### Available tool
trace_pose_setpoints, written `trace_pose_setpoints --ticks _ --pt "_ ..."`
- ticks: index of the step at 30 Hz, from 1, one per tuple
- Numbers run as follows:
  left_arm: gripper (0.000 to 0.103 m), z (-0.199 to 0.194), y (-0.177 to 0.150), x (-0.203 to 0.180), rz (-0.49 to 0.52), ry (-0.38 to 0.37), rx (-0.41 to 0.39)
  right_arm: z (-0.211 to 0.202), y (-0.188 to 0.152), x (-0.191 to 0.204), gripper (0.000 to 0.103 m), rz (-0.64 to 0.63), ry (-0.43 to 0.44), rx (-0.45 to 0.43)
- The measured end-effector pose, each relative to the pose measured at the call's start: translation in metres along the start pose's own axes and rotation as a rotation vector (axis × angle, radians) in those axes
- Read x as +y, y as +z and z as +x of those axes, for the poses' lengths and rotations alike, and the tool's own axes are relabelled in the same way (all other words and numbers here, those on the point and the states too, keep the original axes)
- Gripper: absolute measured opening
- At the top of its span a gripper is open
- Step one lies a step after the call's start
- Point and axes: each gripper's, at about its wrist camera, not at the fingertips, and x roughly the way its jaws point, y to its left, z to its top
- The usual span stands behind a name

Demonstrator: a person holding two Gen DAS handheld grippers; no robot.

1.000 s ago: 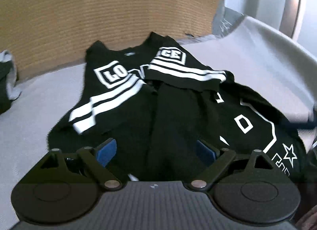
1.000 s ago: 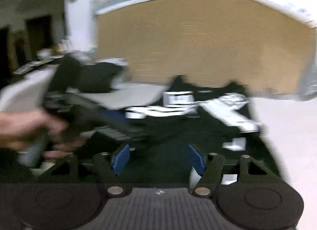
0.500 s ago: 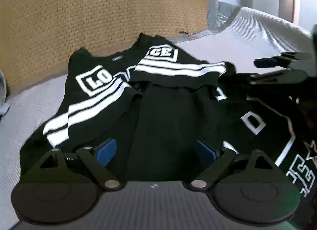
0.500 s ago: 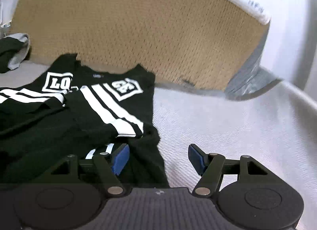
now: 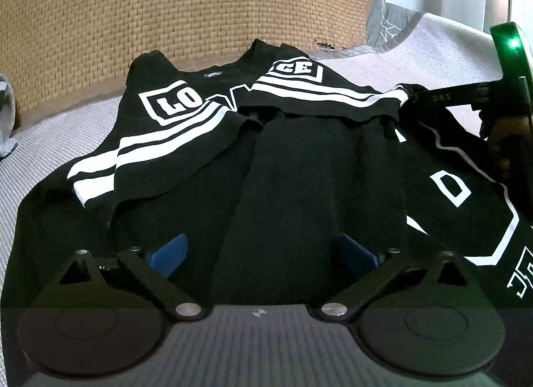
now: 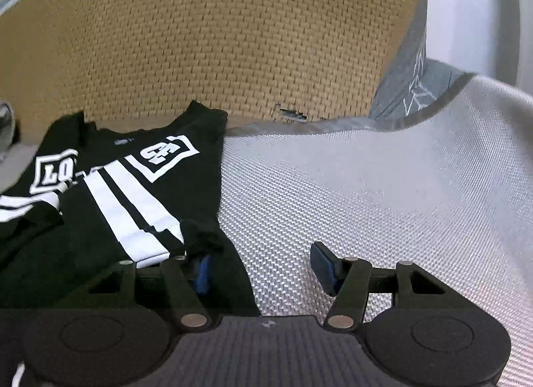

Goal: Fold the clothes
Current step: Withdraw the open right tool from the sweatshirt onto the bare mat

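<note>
A black shirt with white stripes and block letters lies on the pale woven surface, both sleeves folded in over its front. My left gripper hovers low over the shirt's lower middle. Its jaws are opening wide, with black cloth under them and the pads touching nothing. My right gripper sits at the shirt's right edge. Its jaws are closing, the left pad by a small bunch of cloth and the right pad over bare surface. The shirt's edge runs between them, not pinched. In the left wrist view the right gripper reaches in from the right.
A tan woven backrest rises just behind the shirt. A grey printed cloth lies at the back right corner. Another grey garment shows at the far left edge. Bare woven surface stretches to the shirt's right.
My right gripper swung from the left side across to the shirt's right edge, sank, and its jaws narrowed. My left gripper dropped closer to the shirt and its jaws spread wider.
</note>
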Motion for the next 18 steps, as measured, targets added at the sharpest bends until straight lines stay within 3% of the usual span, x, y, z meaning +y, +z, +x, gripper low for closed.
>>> trace_pose_setpoints --ticks 2,6,9,13,18 --pt "0.102 0.000 -0.001 0.000 -0.003 0.000 -0.003 -0.001 -0.001 -0.002 0.062 0.012 0.010 0.008" --pt "0.102 0.002 -0.001 0.001 -0.004 0.005 -0.008 0.004 -0.003 -0.004 0.078 0.034 0.027 0.065" --pt "0.102 0.002 0.000 0.001 -0.005 0.005 -0.008 0.007 -0.003 -0.004 0.082 0.042 0.046 0.083" --pt "0.102 0.002 -0.001 0.000 -0.005 0.010 -0.007 0.012 -0.001 0.007 0.090 -0.064 0.020 0.098" --pt "0.103 0.002 -0.002 0.001 -0.010 0.008 -0.008 0.023 0.004 -0.010 0.091 -0.234 0.117 0.065"
